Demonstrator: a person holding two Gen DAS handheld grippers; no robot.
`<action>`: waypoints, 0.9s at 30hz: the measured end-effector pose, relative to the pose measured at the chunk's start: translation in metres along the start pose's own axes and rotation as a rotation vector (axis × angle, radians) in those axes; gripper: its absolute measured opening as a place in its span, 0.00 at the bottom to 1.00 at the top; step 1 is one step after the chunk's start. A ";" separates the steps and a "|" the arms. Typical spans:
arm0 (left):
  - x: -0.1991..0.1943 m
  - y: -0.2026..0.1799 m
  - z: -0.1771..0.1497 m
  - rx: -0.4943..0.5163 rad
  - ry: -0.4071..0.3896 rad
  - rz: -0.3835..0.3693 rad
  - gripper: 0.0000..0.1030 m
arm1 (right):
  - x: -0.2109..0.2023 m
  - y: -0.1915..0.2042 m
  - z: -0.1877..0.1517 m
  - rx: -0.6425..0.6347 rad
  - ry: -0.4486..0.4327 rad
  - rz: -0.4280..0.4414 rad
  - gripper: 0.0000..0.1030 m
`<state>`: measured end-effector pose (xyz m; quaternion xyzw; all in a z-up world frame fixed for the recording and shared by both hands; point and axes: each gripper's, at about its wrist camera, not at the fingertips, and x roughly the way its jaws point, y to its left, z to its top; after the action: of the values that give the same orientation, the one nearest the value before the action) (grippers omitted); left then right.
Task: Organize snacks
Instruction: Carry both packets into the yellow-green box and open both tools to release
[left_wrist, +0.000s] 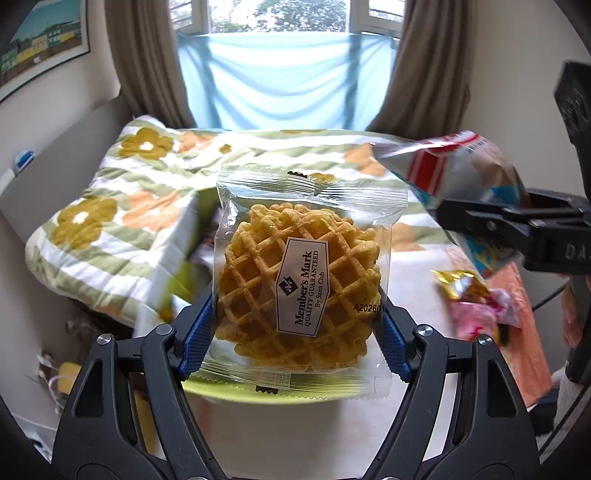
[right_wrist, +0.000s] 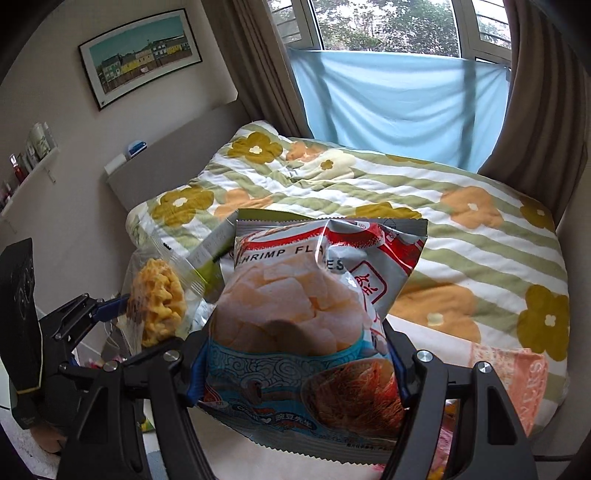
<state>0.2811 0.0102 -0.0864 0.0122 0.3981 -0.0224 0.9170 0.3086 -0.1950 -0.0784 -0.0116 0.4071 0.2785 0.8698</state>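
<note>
A waffle in a clear wrapper (left_wrist: 299, 280) with a white label stands upright between the blue pads of my left gripper (left_wrist: 295, 328), which is shut on its two sides. To the right, my right gripper (left_wrist: 480, 221) grips a shrimp flakes bag (left_wrist: 454, 166). In the right wrist view that red, white and blue shrimp flakes bag (right_wrist: 295, 295) fills the middle. My right gripper (right_wrist: 295, 365) is shut on its lower part. At the left, my left gripper (right_wrist: 118, 306) holds the waffle packet (right_wrist: 159, 302) edge-on. Both packets hang in the air.
A bed with a flowered, green-striped quilt (right_wrist: 443, 221) lies ahead, below a window. Gold and pink snack packets (left_wrist: 465, 291) lie on the white surface at the right. A lime-green rim (left_wrist: 229, 393) shows under the waffle. A green box (right_wrist: 218, 236) stands behind the bag, and a wall shelf (right_wrist: 29, 173) runs along the left.
</note>
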 end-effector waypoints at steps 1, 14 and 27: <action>0.005 0.015 0.005 -0.004 0.008 0.001 0.72 | 0.006 0.006 0.005 0.004 -0.001 -0.002 0.67; 0.106 0.119 0.026 0.051 0.190 -0.104 0.72 | 0.082 0.060 0.037 0.196 0.015 -0.069 0.67; 0.120 0.137 0.006 -0.004 0.262 -0.132 1.00 | 0.103 0.062 0.041 0.215 0.074 -0.082 0.67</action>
<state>0.3745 0.1426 -0.1696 -0.0131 0.5146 -0.0802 0.8536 0.3597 -0.0840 -0.1116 0.0546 0.4655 0.1969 0.8611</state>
